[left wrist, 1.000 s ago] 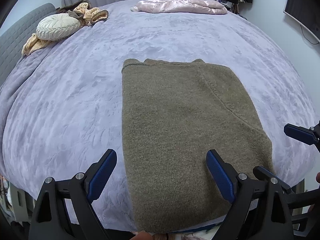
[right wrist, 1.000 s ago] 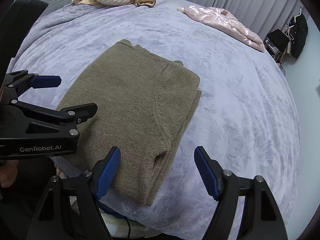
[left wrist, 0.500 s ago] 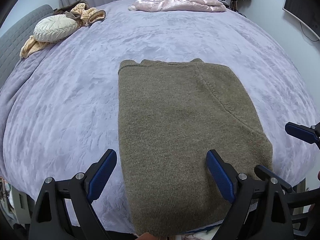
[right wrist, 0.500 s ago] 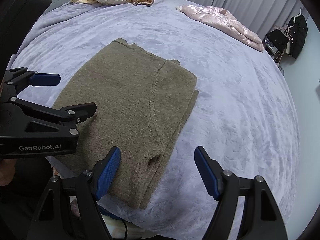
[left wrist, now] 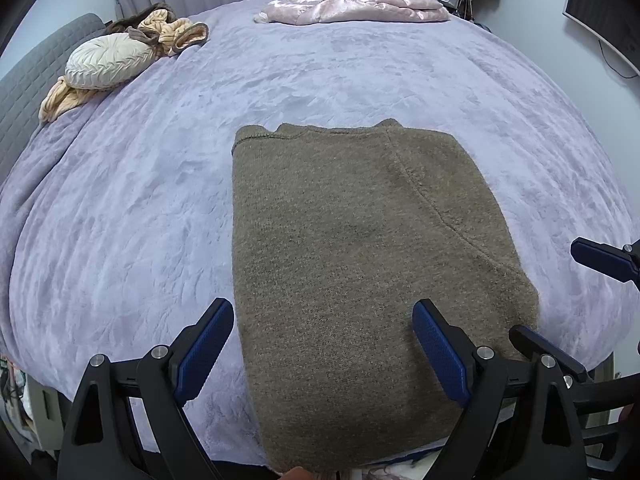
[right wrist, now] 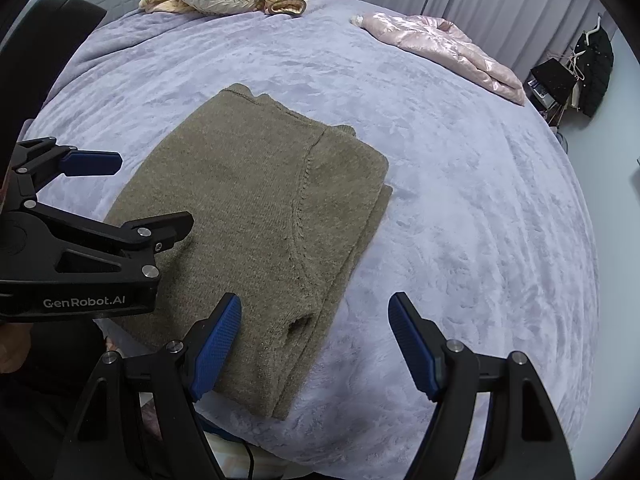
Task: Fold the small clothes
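Observation:
An olive-brown knit sweater [left wrist: 352, 264] lies folded into a long rectangle on the lavender bedspread [left wrist: 140, 220], its near end at the bed's front edge. It also shows in the right wrist view [right wrist: 256, 216], with stacked layers along its right side. My left gripper [left wrist: 324, 344] is open and empty, hovering over the sweater's near end. My right gripper [right wrist: 314, 340] is open and empty above the sweater's near right corner. The left gripper [right wrist: 120, 196] appears at the left of the right wrist view.
A pink shiny jacket [left wrist: 352, 0] lies at the far side of the bed. A cream round cushion [left wrist: 108, 62] and tan clothes [left wrist: 172, 32] sit at the far left by a grey headboard [left wrist: 24, 92]. Dark bags [right wrist: 576, 72] hang at the right wall.
Both grippers have drawn back slightly toward the bed's front edge; the sweater sits a little farther up in both views. Both stay open and empty.

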